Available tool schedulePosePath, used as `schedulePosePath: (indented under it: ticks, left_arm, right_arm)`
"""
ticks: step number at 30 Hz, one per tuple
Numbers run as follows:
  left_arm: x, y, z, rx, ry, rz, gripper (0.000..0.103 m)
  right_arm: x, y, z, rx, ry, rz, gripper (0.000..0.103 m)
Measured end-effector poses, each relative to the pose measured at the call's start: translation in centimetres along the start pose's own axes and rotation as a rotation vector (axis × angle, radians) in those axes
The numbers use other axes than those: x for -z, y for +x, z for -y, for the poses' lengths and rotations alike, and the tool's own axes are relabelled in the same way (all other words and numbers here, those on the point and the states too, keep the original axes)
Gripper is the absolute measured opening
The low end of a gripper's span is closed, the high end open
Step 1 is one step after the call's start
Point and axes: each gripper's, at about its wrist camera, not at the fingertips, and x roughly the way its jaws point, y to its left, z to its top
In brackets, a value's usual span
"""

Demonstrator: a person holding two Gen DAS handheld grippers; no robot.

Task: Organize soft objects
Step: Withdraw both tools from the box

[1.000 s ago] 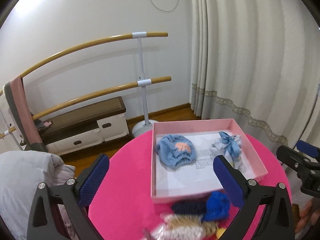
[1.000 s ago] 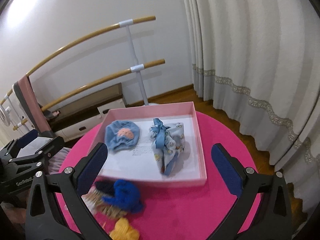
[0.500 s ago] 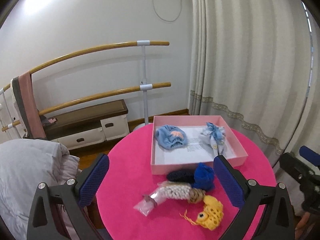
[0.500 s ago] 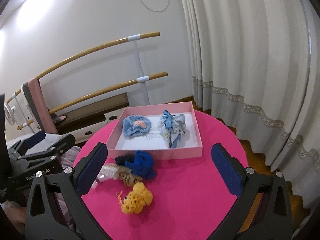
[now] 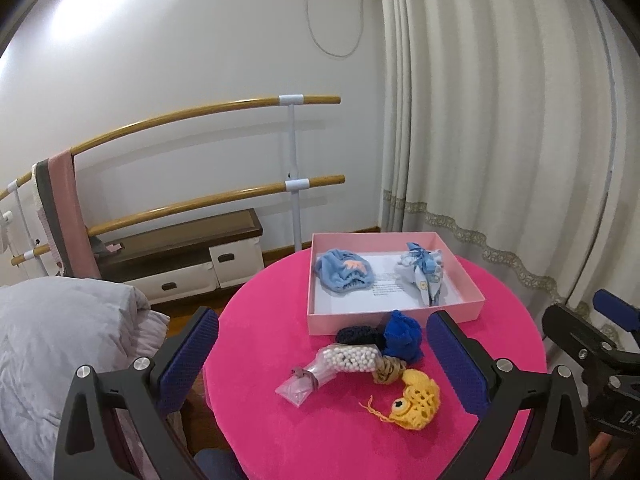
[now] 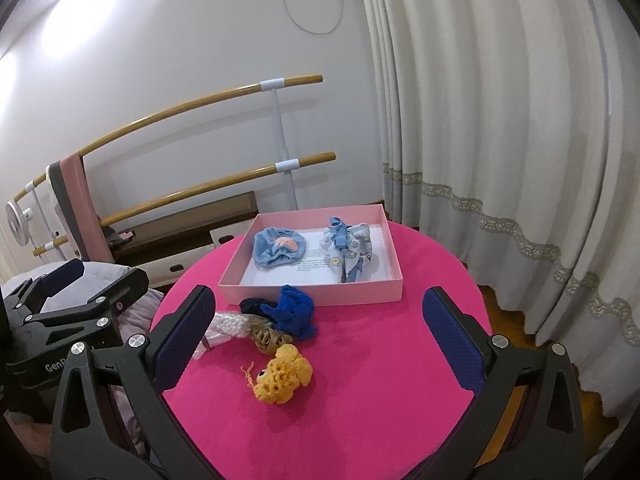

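Note:
A pink box (image 5: pixel 394 313) (image 6: pixel 312 296) sits on the far side of a round magenta table (image 5: pixel 272 320) (image 6: pixel 380 380). Inside it lie a light blue plush cap (image 5: pixel 344 271) (image 6: pixel 279 247) and a blue-patterned cloth bundle with a ribbon (image 5: pixel 423 270) (image 6: pixel 349 246). In front of the box lie a blue knitted piece (image 5: pixel 402 336) (image 6: pixel 295 311), a dark knitted piece (image 5: pixel 354 335), a clear bag of white beads (image 5: pixel 336 364) (image 6: pixel 224 326), a tan knot (image 6: pixel 266 338) and a yellow crocheted toy (image 5: pixel 416 400) (image 6: pixel 282 374). My left gripper (image 5: pixel 322 360) and right gripper (image 6: pixel 318 340) are open, held back above the near table edge.
A double wooden barre (image 5: pixel 208 152) stands against the white wall, with a pink towel (image 5: pixel 64 216) over it and a low drawer bench (image 5: pixel 180 256) below. Cream curtains (image 5: pixel 500 140) hang on the right. A grey quilt (image 5: pixel 52 340) lies at the left.
Both grippers have pulled back and up from the box. The loose items in front of the box, including the yellow toy, have come fully into view.

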Motion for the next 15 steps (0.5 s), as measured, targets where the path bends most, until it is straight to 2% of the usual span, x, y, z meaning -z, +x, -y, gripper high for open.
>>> schedulePosePath:
  ticks: [15]
  left_arm:
    - [0.63, -0.73, -0.67, -0.001, -0.019, -0.008, 0.103]
  right_arm:
    - [0.33, -0.17, -0.61, 0.009, -0.013, -0.003, 0.103]
